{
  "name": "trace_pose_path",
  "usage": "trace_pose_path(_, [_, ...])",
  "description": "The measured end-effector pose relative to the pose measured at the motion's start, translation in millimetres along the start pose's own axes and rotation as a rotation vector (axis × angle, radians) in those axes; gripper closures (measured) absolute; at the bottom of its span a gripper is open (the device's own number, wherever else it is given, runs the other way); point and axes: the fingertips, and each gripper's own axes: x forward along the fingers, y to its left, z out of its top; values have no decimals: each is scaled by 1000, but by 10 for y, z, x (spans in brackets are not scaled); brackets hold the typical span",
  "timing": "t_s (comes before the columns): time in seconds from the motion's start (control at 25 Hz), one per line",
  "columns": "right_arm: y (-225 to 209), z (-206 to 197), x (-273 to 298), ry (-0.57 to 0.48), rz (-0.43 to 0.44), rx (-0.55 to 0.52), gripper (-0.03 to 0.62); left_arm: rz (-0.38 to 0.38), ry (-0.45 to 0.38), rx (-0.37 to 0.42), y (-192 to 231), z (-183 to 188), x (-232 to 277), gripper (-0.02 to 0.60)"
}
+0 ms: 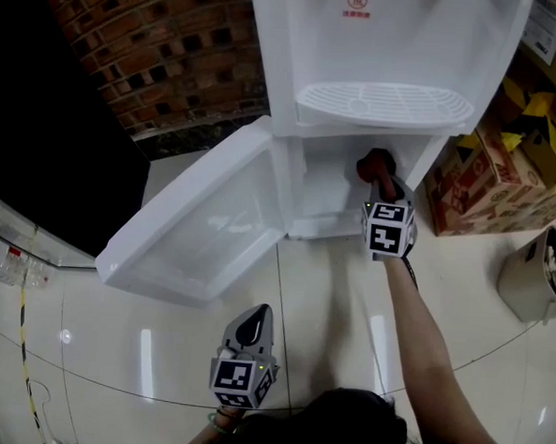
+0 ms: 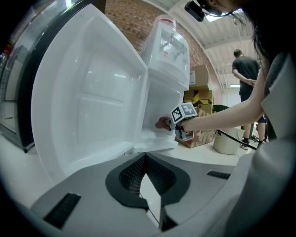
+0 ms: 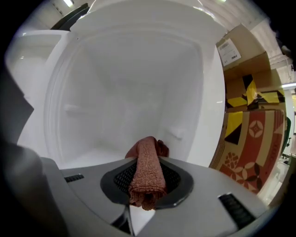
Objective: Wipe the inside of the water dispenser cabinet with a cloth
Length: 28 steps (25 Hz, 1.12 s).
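Observation:
A white water dispenser [image 1: 382,54] stands on the floor with its lower cabinet [image 1: 327,187] open. The cabinet door [image 1: 203,221] is swung out to the left. My right gripper [image 1: 379,176] is shut on a folded reddish-brown cloth [image 3: 147,173] and holds it at the cabinet's mouth, near the right wall. The cloth [image 1: 375,163] shows as a red lump just inside the opening. In the right gripper view the bare white inside [image 3: 125,92] fills the frame. My left gripper [image 1: 250,329] hangs low over the floor, shut and empty, facing the door [image 2: 88,97].
Cardboard boxes [image 1: 506,174] stand right of the dispenser. A pale bin [image 1: 538,274] sits at the far right. A brick wall [image 1: 167,41] is behind, and a black unit [image 1: 38,145] stands at the left. A person [image 2: 245,74] stands in the background.

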Motion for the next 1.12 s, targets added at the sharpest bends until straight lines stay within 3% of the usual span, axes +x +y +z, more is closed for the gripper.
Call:
trace_pose_path(0.12, [40,-298,16,67,28,-19,514,-4,7,2,-16,-20,1,604])
trace_pose_path(0.24, [66,-259,-33,44,49,-28,514,-3,10,3,-12,-31,3,604])
trace_pose_path(0.6, [-154,1084,-677,-336,14,-36,514,-16,20,4,-55,-68,45,604])
trace_pose_path(0.76, [-278,1312,-883,-420,-45,-75,513,-37,18,15,-116,-60,54,604])
trace_pose_path(0.88, [-288,1172,-769,-361,-51,-77,513,-29,16,13,-88,-55,38,604])
trace_pose_path(1.12, [-291,248,-395,-120,-18,-28,513,-19,6,10,-58,-21,10,604])
